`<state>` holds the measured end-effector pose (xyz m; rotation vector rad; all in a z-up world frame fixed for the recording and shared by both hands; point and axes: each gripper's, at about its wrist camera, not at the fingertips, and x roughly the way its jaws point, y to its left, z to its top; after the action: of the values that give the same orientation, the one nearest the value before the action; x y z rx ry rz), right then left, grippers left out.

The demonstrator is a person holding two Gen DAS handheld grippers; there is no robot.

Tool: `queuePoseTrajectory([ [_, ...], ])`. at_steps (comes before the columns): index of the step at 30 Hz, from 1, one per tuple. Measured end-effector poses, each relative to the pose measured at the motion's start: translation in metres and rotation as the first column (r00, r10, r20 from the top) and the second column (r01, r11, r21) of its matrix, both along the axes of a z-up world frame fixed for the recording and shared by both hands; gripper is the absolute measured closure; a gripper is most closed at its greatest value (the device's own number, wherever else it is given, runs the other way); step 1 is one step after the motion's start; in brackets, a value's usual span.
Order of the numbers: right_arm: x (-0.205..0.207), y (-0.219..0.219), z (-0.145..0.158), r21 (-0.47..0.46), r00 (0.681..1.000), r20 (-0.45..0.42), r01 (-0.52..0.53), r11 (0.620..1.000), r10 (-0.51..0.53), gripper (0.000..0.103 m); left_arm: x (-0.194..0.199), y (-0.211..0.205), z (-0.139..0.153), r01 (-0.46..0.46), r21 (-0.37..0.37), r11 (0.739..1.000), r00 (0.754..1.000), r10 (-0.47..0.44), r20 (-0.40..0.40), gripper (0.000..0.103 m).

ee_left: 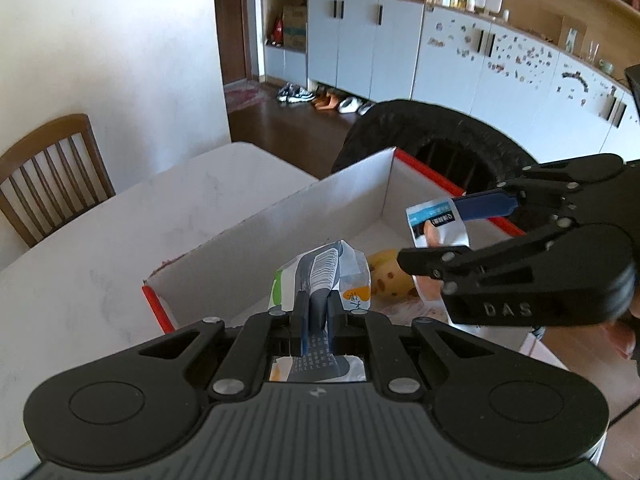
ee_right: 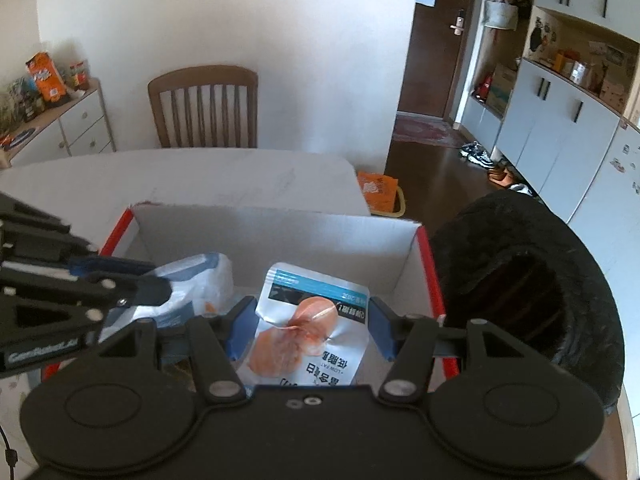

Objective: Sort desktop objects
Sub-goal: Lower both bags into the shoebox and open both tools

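Note:
A white cardboard box with red outer edges stands open on the table. My left gripper is shut on a crumpled white, grey and green packet just above the box's near end. In the right wrist view it comes in from the left as the left gripper, with its packet. My right gripper is shut on a white pouch with an orange meat picture, held over the box. The left wrist view shows the right gripper at the right with that pouch. A yellow object lies inside the box.
The box sits on a white table. A black round padded seat back stands close to the box's right side. A wooden chair is at the table's far edge. An orange bag lies on the floor beyond.

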<state>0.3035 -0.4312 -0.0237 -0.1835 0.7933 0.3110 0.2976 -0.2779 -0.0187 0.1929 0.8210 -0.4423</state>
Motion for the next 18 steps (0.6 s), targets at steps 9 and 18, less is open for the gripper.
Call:
queuePoseTrajectory([
  [9, 0.001, 0.008, -0.026, -0.07, 0.998, -0.038, -0.043, 0.997, 0.041, 0.044, 0.011, 0.003, -0.019, -0.028, 0.056, 0.998, 0.999, 0.03, -0.023, 0.096],
  [18, 0.001, 0.014, -0.039, -0.069, 0.993, -0.077, -0.1, 0.993, 0.095, 0.042, 0.013, -0.001, -0.024, -0.012, 0.054, 0.998, 0.998, 0.015, -0.065, 0.096],
])
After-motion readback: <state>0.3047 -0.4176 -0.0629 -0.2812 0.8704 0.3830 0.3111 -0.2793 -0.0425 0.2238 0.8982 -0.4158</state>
